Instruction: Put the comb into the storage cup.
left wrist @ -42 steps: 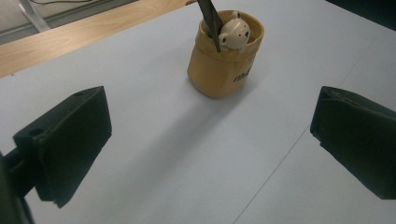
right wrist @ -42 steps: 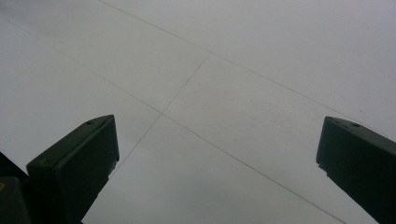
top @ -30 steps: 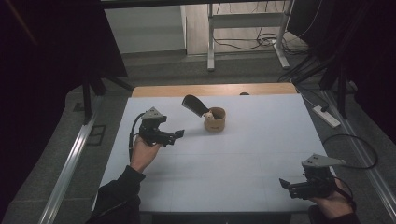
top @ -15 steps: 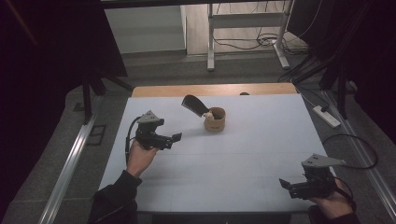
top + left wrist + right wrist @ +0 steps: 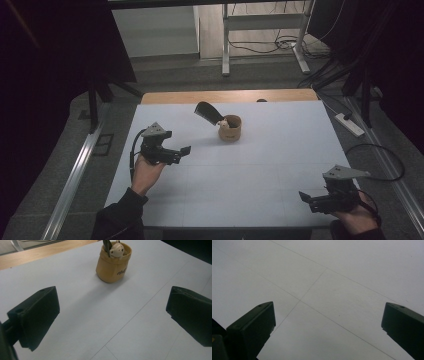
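A small tan cup-shaped holder (image 5: 230, 128) stands on the white table (image 5: 260, 165), toward the back middle. A black, flat, blade-like tool (image 5: 209, 112) leans out of it to the left, and a little pale figurine sits at its rim (image 5: 117, 249). In the left gripper view the holder (image 5: 112, 265) is ahead, past the jaws. My left gripper (image 5: 181, 152) is held open over the table's left part, some way short of the holder, with nothing between its jaws. My right gripper (image 5: 306, 198) is open near the front right edge, over bare table.
A strip of wooden tabletop (image 5: 230, 96) shows along the far edge. Beyond it stand a metal frame's legs (image 5: 226, 45) and cables on the floor. A power strip (image 5: 349, 125) lies on the floor to the right. A metal rail (image 5: 75, 175) runs along the left side.
My left gripper has drawn back a little toward the front left, away from the holder. The right gripper has stayed where it was.
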Available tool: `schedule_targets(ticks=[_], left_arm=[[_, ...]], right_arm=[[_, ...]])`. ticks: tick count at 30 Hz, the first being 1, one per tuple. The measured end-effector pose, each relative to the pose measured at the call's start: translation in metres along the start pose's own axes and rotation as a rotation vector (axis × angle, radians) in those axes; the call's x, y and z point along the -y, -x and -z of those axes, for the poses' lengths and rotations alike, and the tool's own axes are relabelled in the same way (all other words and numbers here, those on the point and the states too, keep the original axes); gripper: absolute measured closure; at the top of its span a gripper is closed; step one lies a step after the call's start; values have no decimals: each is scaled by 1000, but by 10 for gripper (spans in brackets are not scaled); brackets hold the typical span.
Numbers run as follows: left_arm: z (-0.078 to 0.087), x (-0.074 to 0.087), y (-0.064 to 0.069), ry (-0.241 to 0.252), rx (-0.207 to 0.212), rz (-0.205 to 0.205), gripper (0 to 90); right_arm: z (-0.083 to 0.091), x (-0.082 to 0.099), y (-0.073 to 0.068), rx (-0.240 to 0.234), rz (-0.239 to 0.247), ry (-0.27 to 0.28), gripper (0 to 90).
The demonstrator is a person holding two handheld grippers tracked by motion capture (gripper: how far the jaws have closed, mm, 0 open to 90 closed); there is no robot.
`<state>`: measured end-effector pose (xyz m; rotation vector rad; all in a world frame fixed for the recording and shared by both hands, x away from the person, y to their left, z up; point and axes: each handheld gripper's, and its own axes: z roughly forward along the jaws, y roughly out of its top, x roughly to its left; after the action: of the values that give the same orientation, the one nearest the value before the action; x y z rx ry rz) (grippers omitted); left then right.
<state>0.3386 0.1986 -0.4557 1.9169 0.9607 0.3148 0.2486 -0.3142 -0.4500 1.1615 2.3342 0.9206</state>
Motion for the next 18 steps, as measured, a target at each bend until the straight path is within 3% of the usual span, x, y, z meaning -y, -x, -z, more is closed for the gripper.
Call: schedule_targets(ticks=[18], left_arm=[[18,14,4,0,-14,22,0]], right_arm=[[0,0,0,1,1,2,0]])
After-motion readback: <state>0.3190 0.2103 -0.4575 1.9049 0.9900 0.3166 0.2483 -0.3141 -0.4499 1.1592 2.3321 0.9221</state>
